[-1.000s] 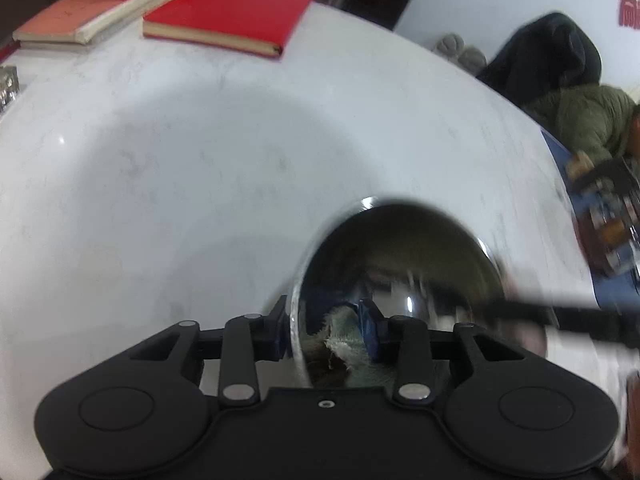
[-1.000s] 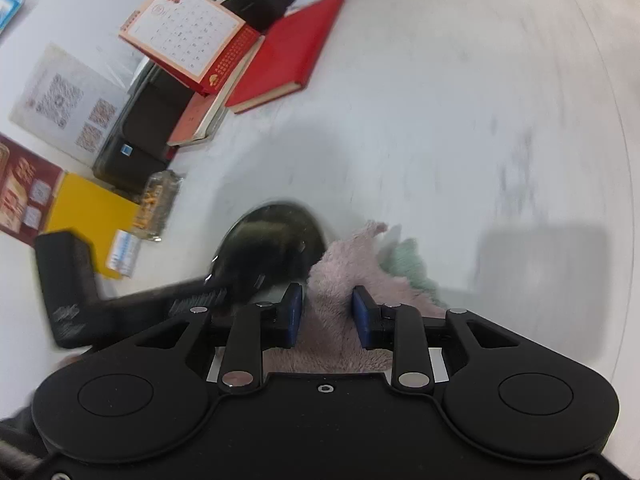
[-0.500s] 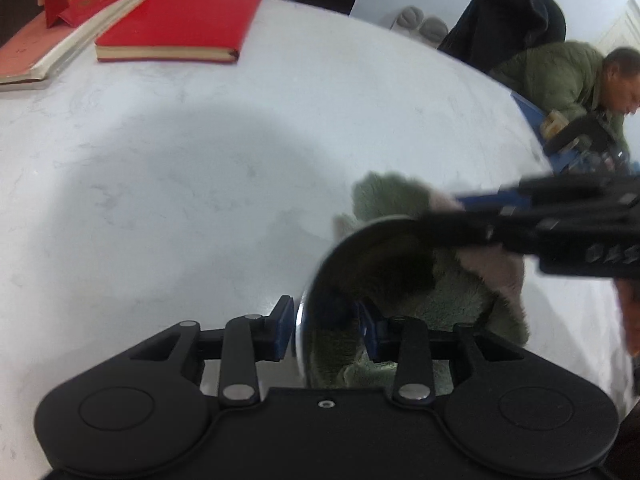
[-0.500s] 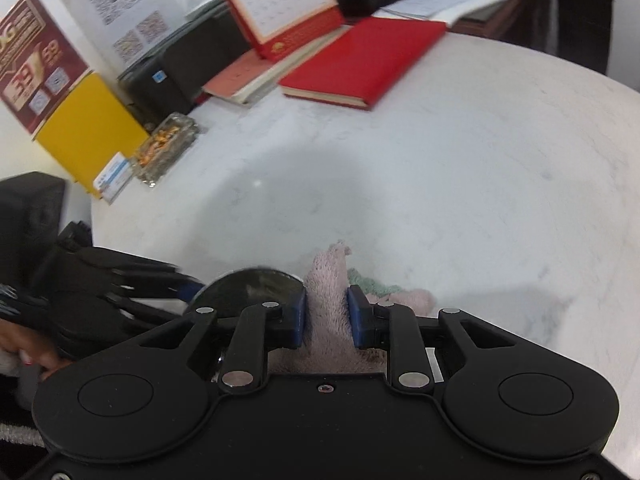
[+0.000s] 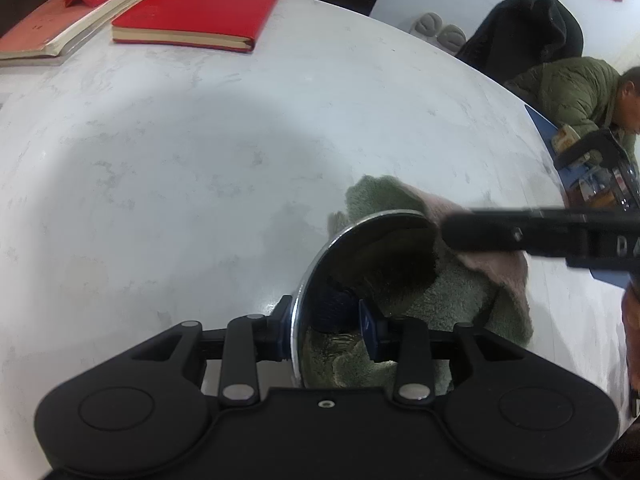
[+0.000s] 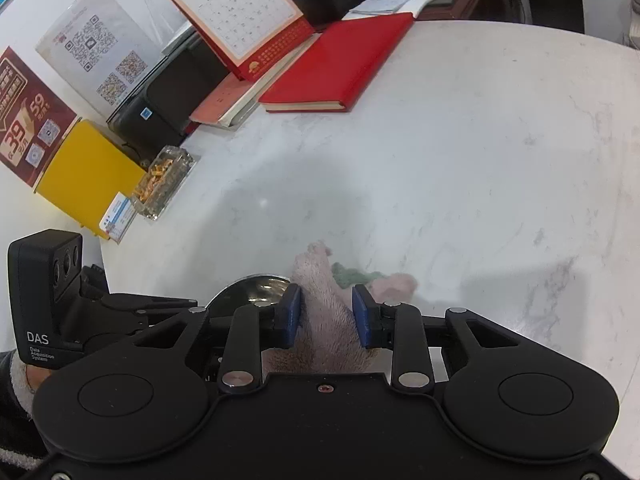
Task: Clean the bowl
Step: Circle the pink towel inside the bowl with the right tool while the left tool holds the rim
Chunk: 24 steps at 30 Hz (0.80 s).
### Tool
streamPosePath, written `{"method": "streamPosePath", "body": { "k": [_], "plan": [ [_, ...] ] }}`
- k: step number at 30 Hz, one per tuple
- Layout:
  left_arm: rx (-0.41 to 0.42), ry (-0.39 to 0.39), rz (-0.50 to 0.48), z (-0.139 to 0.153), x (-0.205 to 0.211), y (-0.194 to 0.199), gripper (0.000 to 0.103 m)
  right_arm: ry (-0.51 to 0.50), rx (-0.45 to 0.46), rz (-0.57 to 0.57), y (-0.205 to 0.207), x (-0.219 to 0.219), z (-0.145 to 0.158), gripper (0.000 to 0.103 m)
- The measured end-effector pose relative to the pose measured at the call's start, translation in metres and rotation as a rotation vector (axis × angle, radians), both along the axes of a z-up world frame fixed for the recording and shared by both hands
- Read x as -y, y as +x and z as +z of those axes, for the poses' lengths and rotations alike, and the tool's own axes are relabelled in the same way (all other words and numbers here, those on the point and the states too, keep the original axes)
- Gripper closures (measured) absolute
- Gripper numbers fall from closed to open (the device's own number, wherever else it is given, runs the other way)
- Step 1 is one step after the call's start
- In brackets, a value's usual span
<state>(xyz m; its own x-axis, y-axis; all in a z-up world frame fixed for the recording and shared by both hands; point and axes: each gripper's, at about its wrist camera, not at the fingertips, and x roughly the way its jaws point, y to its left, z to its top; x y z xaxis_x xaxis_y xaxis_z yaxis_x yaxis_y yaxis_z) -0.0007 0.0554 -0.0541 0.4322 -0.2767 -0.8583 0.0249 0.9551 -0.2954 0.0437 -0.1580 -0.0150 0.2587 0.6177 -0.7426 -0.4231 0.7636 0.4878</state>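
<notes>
A pale marble-patterned table (image 6: 460, 152) fills most of both views, its round edge curving away at the far side. At its back lie a red notebook (image 6: 340, 68), a desk calendar (image 6: 240, 12) propped over a pink book (image 6: 224, 100), a black printer (image 6: 168, 92), a yellow box (image 6: 84, 176) and a clear dish of small golden bits (image 6: 160, 184). QR-code sheets (image 6: 96, 48) and a dark red poster (image 6: 24, 112) hang on the white wall. Beyond the table a person in a green jacket (image 5: 568, 88) sits by a dark coat (image 5: 528, 24)
</notes>
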Motion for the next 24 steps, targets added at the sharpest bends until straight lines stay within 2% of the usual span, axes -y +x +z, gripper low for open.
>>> {"method": "streamPosePath", "body": {
  "k": [5,7,10,12,17,21,23,24],
  "plan": [
    [0.005,-0.006,0.004,0.001,-0.001,0.0,0.07,0.002,-0.068,-0.029,-0.026,0.019,-0.002,0.079],
    [0.005,0.004,-0.011,0.001,0.0,0.0,0.07,-0.014,-0.043,-0.026,-0.026,0.015,0.003,0.079],
    [-0.003,0.022,-0.026,0.002,0.004,0.002,0.069,-0.01,0.014,-0.022,-0.009,0.002,0.008,0.079],
    [-0.007,0.031,-0.03,0.002,0.005,0.001,0.069,0.009,0.021,-0.01,0.005,-0.008,0.005,0.079],
    [-0.009,0.03,-0.015,0.002,0.005,0.001,0.068,-0.003,-0.005,-0.015,0.001,-0.004,0.0,0.079],
    [0.0,0.032,-0.012,0.001,0.006,0.001,0.068,0.018,-0.101,-0.04,-0.021,0.02,-0.006,0.079],
    [0.001,0.038,-0.015,0.001,0.008,0.001,0.068,0.008,-0.09,-0.043,-0.022,0.018,-0.003,0.079],
    [0.0,0.041,-0.016,0.001,0.009,0.001,0.068,-0.004,-0.054,-0.044,-0.016,0.012,0.001,0.079]
  ]
}}
